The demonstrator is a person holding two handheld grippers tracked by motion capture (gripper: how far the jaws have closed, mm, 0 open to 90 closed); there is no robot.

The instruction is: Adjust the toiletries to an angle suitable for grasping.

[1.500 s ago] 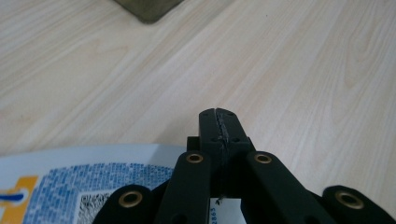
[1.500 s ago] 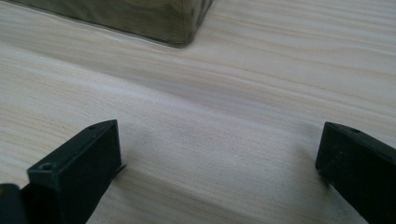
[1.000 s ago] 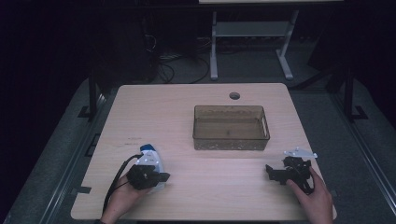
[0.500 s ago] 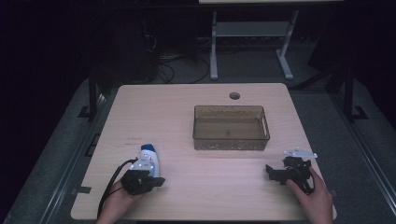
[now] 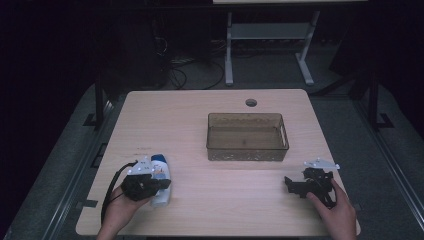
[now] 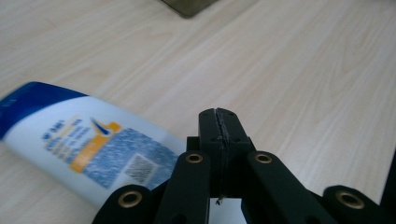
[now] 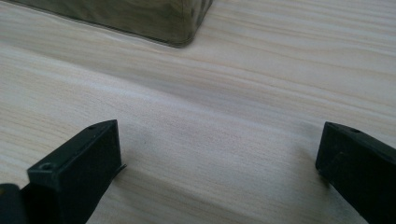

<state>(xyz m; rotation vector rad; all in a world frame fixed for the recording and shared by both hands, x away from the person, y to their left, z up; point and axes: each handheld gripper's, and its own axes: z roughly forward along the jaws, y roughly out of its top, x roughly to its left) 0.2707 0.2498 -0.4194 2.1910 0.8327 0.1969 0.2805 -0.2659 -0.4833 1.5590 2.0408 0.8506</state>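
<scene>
Bottle (image 5: 159, 175), white with a blue cap, lies flat on the table (image 5: 200, 115) at its near left, cap pointing away from the person. The left hand-held gripper (image 5: 162, 183) sits over the bottle's near end, held by the left hand (image 5: 120, 207). In the left gripper view its jaws are pressed together with nothing between them, and the bottle (image 6: 79, 140) lies just beside and partly under them, label up with an orange patch and a printed code square.

A brown see-through bin (image 5: 247, 136) stands in the middle of the table, well apart from both grippers; a round hole (image 5: 251, 102) sits in the tabletop beyond it. The right hand-held gripper (image 5: 289, 182) rests at the near right in the right hand (image 5: 337, 212), jaws pointing left toward the table's middle. From above its jaws are too small to judge; the right gripper view shows them spread wide over bare wood, with one corner of the bin (image 7: 154, 18) ahead. The left gripper view catches a small dark corner of the bin (image 6: 189, 5) at its top edge. Behind the table, on the dark floor, are cables (image 5: 192, 65) and a white stand (image 5: 270, 35).
</scene>
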